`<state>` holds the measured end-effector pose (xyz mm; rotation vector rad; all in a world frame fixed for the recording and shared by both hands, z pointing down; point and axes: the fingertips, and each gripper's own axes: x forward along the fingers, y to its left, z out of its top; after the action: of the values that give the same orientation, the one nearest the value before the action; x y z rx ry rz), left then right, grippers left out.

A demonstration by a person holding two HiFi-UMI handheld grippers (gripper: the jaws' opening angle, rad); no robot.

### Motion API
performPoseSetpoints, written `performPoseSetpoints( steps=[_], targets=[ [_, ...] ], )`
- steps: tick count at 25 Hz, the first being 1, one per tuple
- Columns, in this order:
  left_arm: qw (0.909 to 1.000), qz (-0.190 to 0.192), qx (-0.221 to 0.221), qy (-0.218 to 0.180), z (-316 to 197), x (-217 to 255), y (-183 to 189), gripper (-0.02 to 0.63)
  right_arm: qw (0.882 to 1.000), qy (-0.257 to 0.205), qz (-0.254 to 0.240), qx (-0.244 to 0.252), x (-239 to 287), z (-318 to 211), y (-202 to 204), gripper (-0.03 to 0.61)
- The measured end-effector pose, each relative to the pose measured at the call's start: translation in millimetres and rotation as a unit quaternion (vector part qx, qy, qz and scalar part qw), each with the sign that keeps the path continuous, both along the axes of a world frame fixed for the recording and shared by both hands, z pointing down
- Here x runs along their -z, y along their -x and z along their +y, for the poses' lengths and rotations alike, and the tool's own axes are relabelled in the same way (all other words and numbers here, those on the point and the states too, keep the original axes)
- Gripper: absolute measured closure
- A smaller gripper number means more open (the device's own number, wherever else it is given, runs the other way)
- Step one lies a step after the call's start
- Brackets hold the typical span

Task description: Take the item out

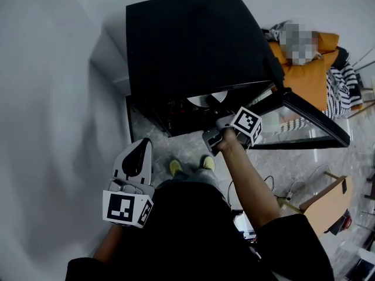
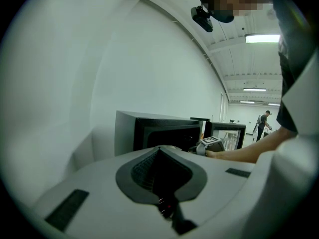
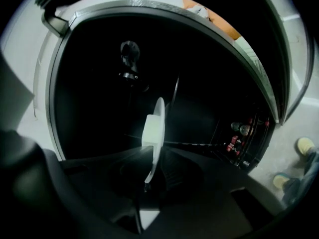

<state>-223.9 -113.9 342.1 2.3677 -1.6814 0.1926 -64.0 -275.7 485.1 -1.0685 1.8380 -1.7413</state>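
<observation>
A black oven (image 1: 187, 40) stands with its door (image 1: 304, 116) swung open to the right. A white plate (image 1: 208, 100) shows inside its cavity. My right gripper (image 1: 219, 119) reaches into the opening. In the right gripper view the plate (image 3: 158, 128) stands edge-on, and its rim runs down between the jaws of the right gripper (image 3: 147, 183), which is shut on it. My left gripper (image 1: 140, 148) hangs near my body, left of the oven, with its jaws together and nothing in them. In the left gripper view the left gripper (image 2: 159, 168) points toward the oven (image 2: 149, 133).
A pale wall (image 1: 47, 127) runs along the left. Small red-topped items (image 3: 234, 143) sit in a compartment below the cavity. A person rests on an orange seat (image 1: 310, 75) at the right. A cardboard box (image 1: 328, 201) stands on the floor by my shoes (image 1: 176, 167).
</observation>
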Motion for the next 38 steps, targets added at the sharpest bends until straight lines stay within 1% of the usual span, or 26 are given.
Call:
performPoseSetpoints(
  steps=[4, 6, 16, 25, 30, 34, 38],
  targets=[
    [1.0000, 0.001, -0.008, 0.000, -1, -1, -1, 0.605, 0.999, 0.005, -0.039, -0.013, 1, 6, -5, 0.536],
    [1.0000, 0.002, -0.010, 0.000, -2, -1, 0, 0.604, 0.999, 0.007, -0.048, -0.014, 2, 10, -7, 0.540],
    [0.9996, 0.008, -0.026, 0.002, -2, -2, -7, 0.604, 0.998, -0.023, -0.052, -0.003, 26, 30, -29, 0.552],
    [0.9990, 0.019, -0.041, 0.001, -14, -4, -15, 0.606, 0.999, -0.018, -0.041, 0.013, 37, 53, -41, 0.552],
    [0.9984, 0.030, -0.047, 0.002, -39, -22, -12, 0.604, 0.999, -0.018, -0.021, 0.033, 34, 55, -42, 0.552],
    [0.9983, 0.033, -0.047, 0.003, -18, -5, -27, 0.604, 0.998, -0.021, -0.027, 0.048, 67, 98, -55, 0.552],
    [0.9980, 0.039, -0.049, 0.004, -20, 0, -36, 0.604, 0.998, -0.008, -0.026, 0.060, 80, 119, -65, 0.552]
  ],
)
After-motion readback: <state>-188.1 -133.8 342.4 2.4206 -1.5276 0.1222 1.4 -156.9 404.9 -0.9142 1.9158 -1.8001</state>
